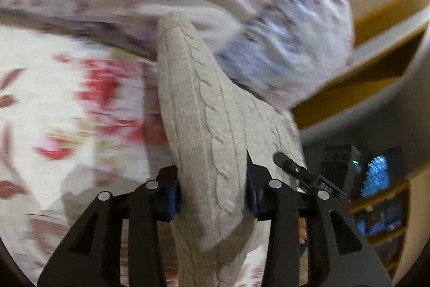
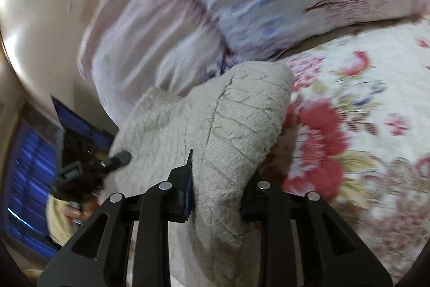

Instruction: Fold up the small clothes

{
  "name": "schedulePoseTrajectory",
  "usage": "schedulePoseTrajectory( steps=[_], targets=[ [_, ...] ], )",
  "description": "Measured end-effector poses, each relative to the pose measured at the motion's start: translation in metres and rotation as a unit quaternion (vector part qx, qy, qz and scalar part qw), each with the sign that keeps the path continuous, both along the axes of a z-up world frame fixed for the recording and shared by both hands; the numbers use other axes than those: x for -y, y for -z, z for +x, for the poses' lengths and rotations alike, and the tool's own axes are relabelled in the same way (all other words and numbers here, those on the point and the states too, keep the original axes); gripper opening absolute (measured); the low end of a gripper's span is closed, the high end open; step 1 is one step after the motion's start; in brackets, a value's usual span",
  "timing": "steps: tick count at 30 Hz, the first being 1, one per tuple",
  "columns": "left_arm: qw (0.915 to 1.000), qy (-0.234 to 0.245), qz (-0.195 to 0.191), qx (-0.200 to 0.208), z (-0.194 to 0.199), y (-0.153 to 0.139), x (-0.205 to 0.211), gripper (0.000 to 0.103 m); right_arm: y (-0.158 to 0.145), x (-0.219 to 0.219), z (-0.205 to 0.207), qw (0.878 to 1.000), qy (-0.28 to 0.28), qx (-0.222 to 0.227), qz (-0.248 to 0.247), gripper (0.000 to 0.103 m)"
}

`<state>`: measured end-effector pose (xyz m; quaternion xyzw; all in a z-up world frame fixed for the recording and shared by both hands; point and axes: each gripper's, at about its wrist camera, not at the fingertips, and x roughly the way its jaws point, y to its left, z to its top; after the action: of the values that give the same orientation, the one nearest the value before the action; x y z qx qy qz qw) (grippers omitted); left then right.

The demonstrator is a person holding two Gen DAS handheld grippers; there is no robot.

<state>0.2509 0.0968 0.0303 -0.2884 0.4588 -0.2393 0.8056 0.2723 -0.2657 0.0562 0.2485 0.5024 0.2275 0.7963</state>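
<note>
A beige cable-knit garment is lifted above a floral bedspread. My left gripper is shut on it, with a thick bunch of knit between the blue-padded fingers. My right gripper is shut on another part of the same knit garment, which bulges up over the fingers. The other gripper shows at the right of the left wrist view and at the left of the right wrist view. The background is motion-blurred.
Pillows in pale pink and blue floral covers lie at the head of the bed, also in the left wrist view. The floral bedspread lies below. A wooden headboard or shelf and blue-lit shelves stand beside the bed.
</note>
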Motion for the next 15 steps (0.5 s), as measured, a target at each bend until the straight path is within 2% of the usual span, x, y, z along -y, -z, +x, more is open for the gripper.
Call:
schedulePoseTrajectory(
  steps=[1, 2, 4, 6, 8, 10, 11, 12, 13, 15],
  targets=[
    [0.9999, -0.008, 0.013, -0.006, 0.002, 0.006, -0.004, 0.043, 0.007, -0.006, 0.004, 1.000, 0.005, -0.010, -0.022, 0.026],
    [0.9994, -0.017, 0.024, -0.018, 0.005, 0.018, -0.008, 0.047, 0.015, -0.008, 0.007, 0.999, 0.009, -0.024, -0.027, 0.032],
    [0.9992, -0.028, 0.015, -0.022, 0.007, 0.033, -0.013, 0.056, 0.024, -0.002, 0.011, 0.999, 0.019, -0.047, -0.002, 0.038],
    [0.9991, -0.031, 0.026, -0.008, 0.005, 0.030, -0.011, 0.062, 0.023, 0.005, 0.011, 0.998, 0.020, -0.054, 0.008, 0.043],
    [0.9965, -0.041, 0.068, 0.025, -0.002, 0.017, -0.008, 0.064, 0.017, 0.019, 0.008, 0.998, 0.030, -0.043, 0.015, 0.044],
    [0.9890, -0.055, 0.115, 0.074, -0.013, -0.001, -0.006, 0.069, 0.012, 0.029, 0.006, 0.998, 0.048, -0.030, 0.028, 0.044],
    [0.9805, -0.063, 0.147, 0.114, -0.023, -0.014, 0.000, 0.076, 0.010, 0.033, 0.007, 0.997, 0.057, -0.028, 0.035, 0.044],
    [0.9764, -0.064, 0.160, 0.131, -0.029, -0.018, 0.000, 0.081, 0.009, 0.033, 0.009, 0.997, 0.062, -0.028, 0.036, 0.044],
    [0.9680, -0.059, 0.187, 0.156, -0.037, -0.026, 0.009, 0.081, 0.009, 0.032, 0.011, 0.997, 0.064, -0.029, 0.034, 0.044],
    [0.9575, -0.041, 0.222, 0.180, -0.045, -0.032, 0.022, 0.084, 0.011, 0.025, 0.018, 0.998, 0.061, -0.029, 0.019, 0.042]
  ],
)
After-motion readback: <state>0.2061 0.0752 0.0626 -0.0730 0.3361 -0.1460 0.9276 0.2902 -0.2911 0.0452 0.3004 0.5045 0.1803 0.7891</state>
